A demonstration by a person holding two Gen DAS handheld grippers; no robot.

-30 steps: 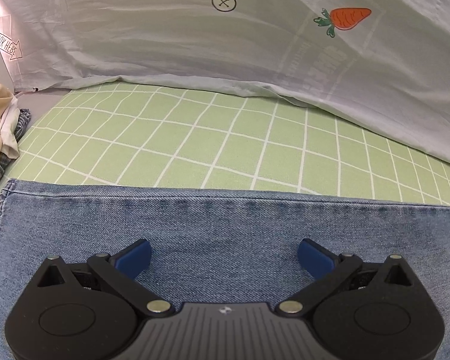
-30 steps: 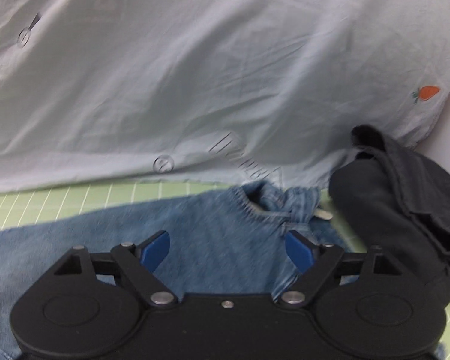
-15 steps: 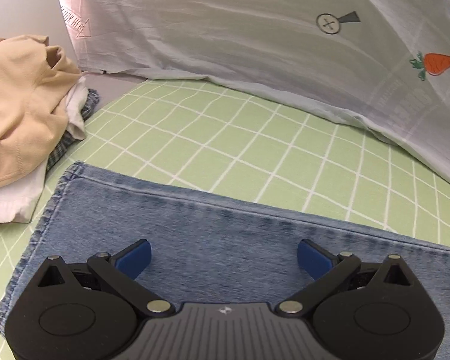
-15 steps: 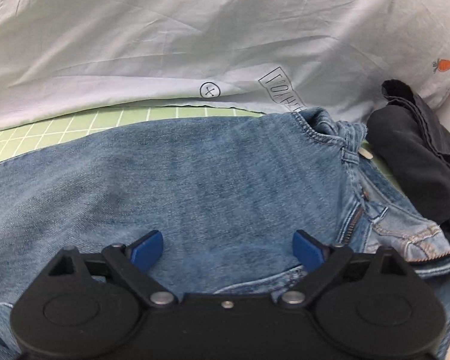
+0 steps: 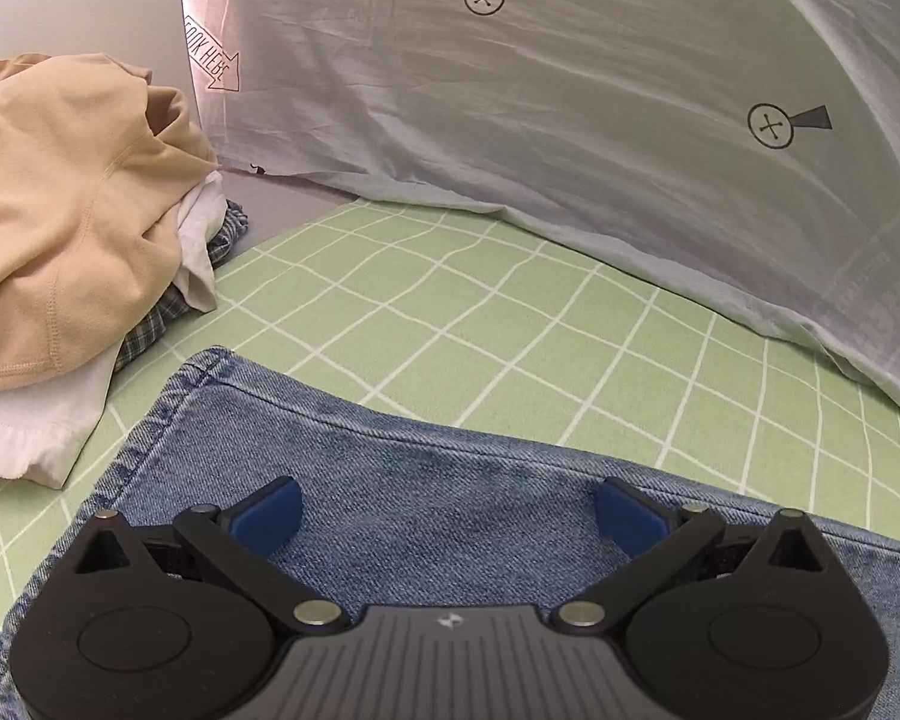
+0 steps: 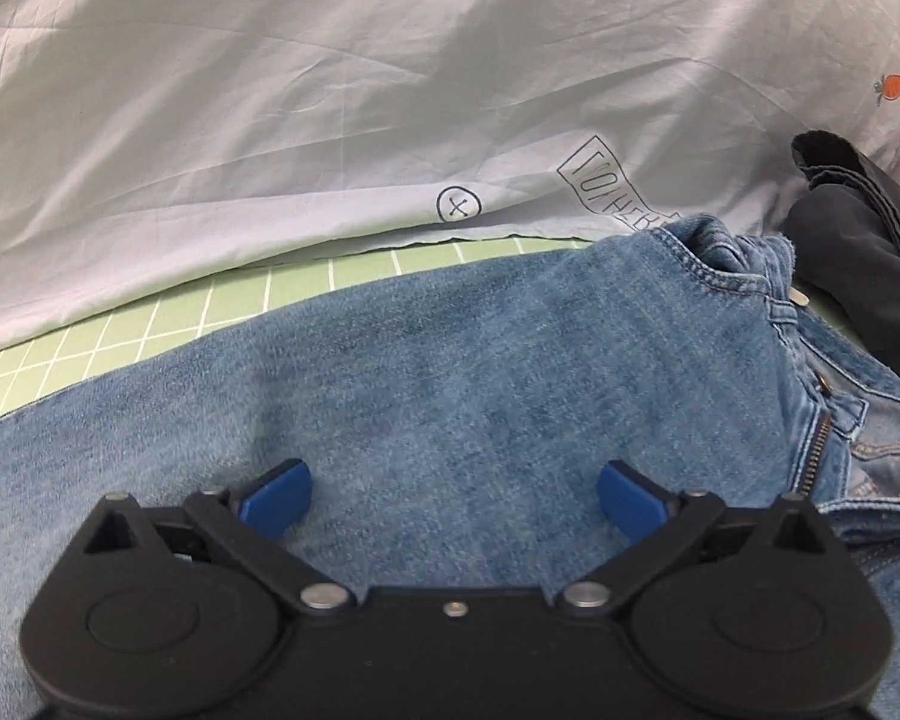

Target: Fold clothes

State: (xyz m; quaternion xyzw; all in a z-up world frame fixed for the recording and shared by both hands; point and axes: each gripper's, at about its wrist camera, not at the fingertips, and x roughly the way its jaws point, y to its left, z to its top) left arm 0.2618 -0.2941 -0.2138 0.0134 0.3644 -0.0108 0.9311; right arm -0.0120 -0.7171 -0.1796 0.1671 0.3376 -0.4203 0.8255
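A pair of blue jeans (image 5: 426, 498) lies flat on a green checked mat (image 5: 480, 312). Its leg hem runs along the left in the left wrist view. My left gripper (image 5: 447, 513) hovers over that leg end, open, nothing between its blue pads. In the right wrist view the jeans (image 6: 480, 396) show their waistband and open zip at the right. My right gripper (image 6: 453, 498) is over the thigh part, its jaws opening wide with only flat denim beneath them.
A white printed sheet (image 5: 570, 108) hangs behind the mat and shows again as the sheet (image 6: 330, 90). A heap of beige, white and plaid clothes (image 5: 72, 252) lies left of the hem. A folded dark garment (image 6: 858, 264) sits right of the waistband.
The left view swung left: the clothes heap and the jeans' hem came into sight. The right view drew closer to the jeans' thigh and waistband, and its jaws spread wider.
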